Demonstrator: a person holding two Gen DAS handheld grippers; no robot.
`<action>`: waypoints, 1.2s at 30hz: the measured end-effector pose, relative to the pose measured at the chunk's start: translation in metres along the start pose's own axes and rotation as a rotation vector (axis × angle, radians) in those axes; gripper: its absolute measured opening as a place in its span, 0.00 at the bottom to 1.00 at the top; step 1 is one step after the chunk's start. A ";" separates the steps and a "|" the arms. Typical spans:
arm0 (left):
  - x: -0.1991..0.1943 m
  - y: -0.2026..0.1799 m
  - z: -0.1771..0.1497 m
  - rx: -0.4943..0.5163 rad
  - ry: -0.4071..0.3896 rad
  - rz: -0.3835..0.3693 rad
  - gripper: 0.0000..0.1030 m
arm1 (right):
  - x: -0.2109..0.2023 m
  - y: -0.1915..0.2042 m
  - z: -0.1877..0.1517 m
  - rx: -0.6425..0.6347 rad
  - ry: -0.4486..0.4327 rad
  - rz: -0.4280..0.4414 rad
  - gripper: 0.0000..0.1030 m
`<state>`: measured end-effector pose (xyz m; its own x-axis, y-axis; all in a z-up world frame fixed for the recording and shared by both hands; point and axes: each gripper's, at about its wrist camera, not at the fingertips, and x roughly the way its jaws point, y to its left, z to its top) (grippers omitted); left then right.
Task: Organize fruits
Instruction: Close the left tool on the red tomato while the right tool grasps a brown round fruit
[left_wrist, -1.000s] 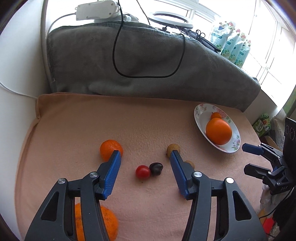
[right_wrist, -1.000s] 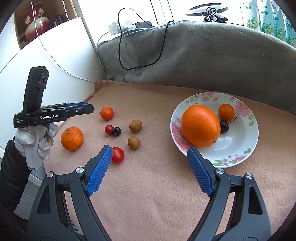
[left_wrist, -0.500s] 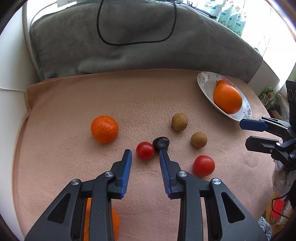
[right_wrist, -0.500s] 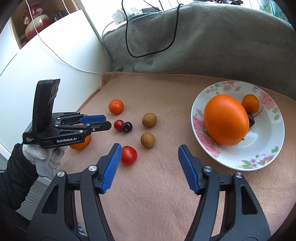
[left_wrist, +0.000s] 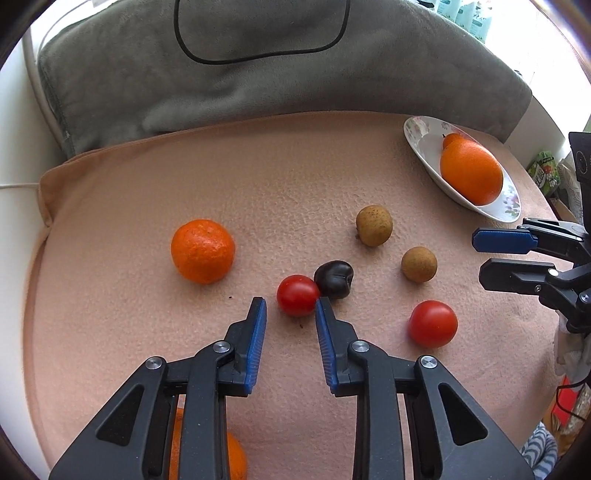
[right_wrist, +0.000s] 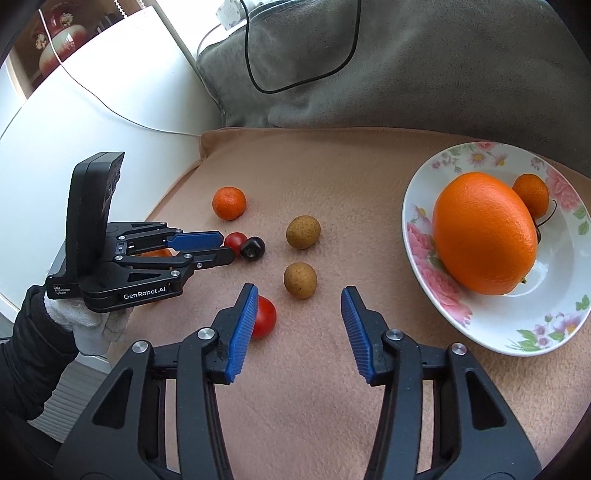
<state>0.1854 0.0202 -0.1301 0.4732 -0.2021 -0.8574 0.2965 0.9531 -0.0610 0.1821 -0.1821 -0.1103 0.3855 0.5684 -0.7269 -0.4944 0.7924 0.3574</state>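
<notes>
My left gripper (left_wrist: 290, 308) is open, its tips just short of a small red tomato (left_wrist: 297, 295) that touches a dark cherry (left_wrist: 333, 278). A mandarin (left_wrist: 202, 251), two brown longans (left_wrist: 373, 225) (left_wrist: 419, 264) and a bigger tomato (left_wrist: 432, 324) lie loose on the peach cloth. My right gripper (right_wrist: 297, 299) is open, just short of the nearer longan (right_wrist: 300, 280), with the bigger tomato (right_wrist: 265, 316) by its left finger. The floral plate (right_wrist: 517, 328) holds a large orange (right_wrist: 484, 232), a small mandarin and a cherry.
A grey folded blanket (left_wrist: 258, 74) with a black cable lies along the back. Another mandarin (left_wrist: 232, 458) sits under my left gripper near the cloth's front edge. A white ledge (right_wrist: 92, 122) lies left of the cloth.
My left gripper moved forward to the small tomato and narrowed its opening. My right gripper moved forward and left toward the nearer longan, also narrowing.
</notes>
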 end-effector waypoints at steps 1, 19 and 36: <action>0.000 0.000 0.001 -0.002 -0.001 -0.003 0.25 | 0.001 0.000 0.000 0.001 0.002 0.000 0.48; 0.007 -0.009 0.006 0.024 -0.014 0.010 0.22 | 0.026 0.000 0.006 0.011 0.044 0.008 0.43; 0.004 -0.006 0.002 0.014 -0.023 0.006 0.22 | 0.047 0.000 0.010 -0.002 0.090 -0.019 0.33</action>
<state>0.1875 0.0127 -0.1321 0.4939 -0.2018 -0.8458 0.3055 0.9510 -0.0484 0.2076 -0.1530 -0.1382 0.3236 0.5310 -0.7831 -0.4891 0.8024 0.3420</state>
